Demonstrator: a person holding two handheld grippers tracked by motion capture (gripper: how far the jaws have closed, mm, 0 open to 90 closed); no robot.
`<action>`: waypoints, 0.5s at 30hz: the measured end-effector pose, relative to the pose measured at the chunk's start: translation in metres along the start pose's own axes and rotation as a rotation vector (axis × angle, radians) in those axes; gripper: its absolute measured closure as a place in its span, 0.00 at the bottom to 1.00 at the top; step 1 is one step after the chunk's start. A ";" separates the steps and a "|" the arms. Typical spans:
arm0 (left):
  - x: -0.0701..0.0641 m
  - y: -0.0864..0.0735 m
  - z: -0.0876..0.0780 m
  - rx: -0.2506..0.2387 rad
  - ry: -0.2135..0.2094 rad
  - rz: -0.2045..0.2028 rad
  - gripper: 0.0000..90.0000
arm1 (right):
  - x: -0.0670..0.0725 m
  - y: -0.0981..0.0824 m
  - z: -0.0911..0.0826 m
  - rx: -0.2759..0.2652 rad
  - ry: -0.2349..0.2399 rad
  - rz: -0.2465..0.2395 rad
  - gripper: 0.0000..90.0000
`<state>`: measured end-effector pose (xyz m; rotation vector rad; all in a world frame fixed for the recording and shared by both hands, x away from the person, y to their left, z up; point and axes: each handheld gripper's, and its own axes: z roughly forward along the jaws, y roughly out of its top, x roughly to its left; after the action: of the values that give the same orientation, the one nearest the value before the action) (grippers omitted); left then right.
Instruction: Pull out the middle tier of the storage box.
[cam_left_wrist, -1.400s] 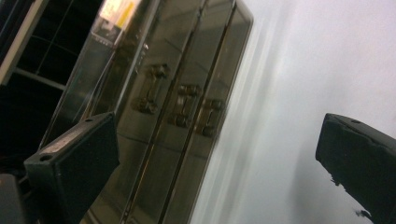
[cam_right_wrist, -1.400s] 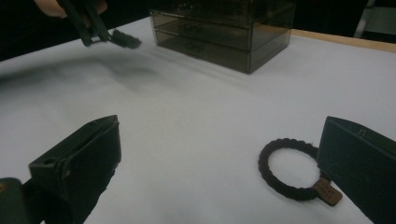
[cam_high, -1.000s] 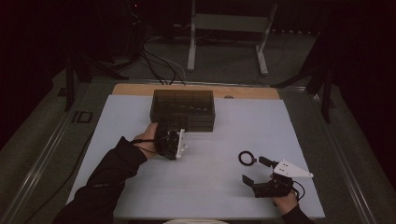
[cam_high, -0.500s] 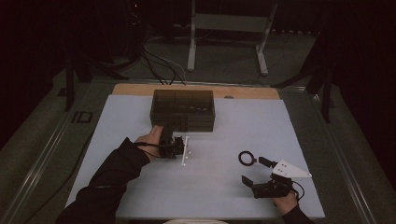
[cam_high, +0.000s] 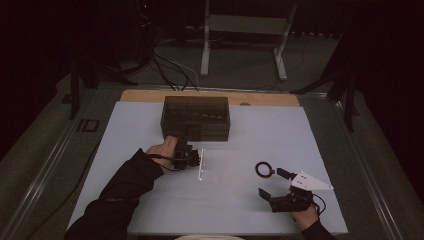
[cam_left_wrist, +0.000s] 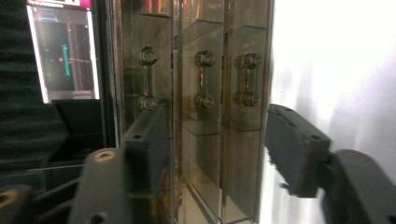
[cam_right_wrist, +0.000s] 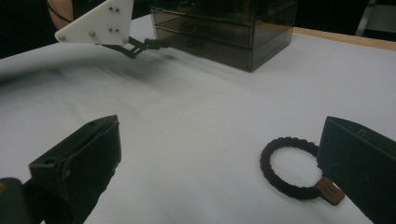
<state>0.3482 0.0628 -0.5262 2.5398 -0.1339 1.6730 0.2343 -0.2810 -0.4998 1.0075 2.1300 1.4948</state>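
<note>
A smoky see-through drawer box (cam_high: 195, 117) stands at the back of the white table top. My left gripper (cam_high: 189, 145) is just in front of it, rolled on its side. In the left gripper view the drawer fronts (cam_left_wrist: 205, 154) and their three small bar handles (cam_left_wrist: 203, 77) fill the gap ahead of my left gripper (cam_left_wrist: 215, 119). Its jaws have just been closing and stand half apart, touching no handle. A black hair tie (cam_high: 263, 169) lies on the table by my right gripper (cam_high: 274, 183), which is open. The hair tie (cam_right_wrist: 294, 168) rests beside the right jaw.
The table's white mat (cam_high: 130, 130) ends in a wooden strip (cam_high: 150, 95) behind the box. Cables and a stand's legs (cam_high: 205, 55) lie on the floor beyond. The left gripper's white plate (cam_right_wrist: 100, 21) and the box (cam_right_wrist: 224, 28) appear far off in the right gripper view.
The left hand has sunk a little in front of the box and rolled, so its white plate now stands edge-on. The right gripper and the hair tie have not moved.
</note>
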 end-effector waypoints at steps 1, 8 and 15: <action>-0.001 0.000 0.001 -0.002 0.012 0.001 0.49 | 0.000 0.000 0.000 0.000 0.000 0.000 0.00; -0.004 0.002 0.006 0.011 0.050 0.026 0.65 | 0.000 0.000 0.000 0.005 -0.001 -0.003 0.00; -0.007 0.004 0.012 0.020 0.060 0.030 0.67 | 0.000 0.000 0.000 0.007 -0.004 -0.002 0.00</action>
<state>0.3556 0.0575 -0.5370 2.5113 -0.1520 1.7679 0.2341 -0.2811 -0.4998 1.0090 2.1345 1.4846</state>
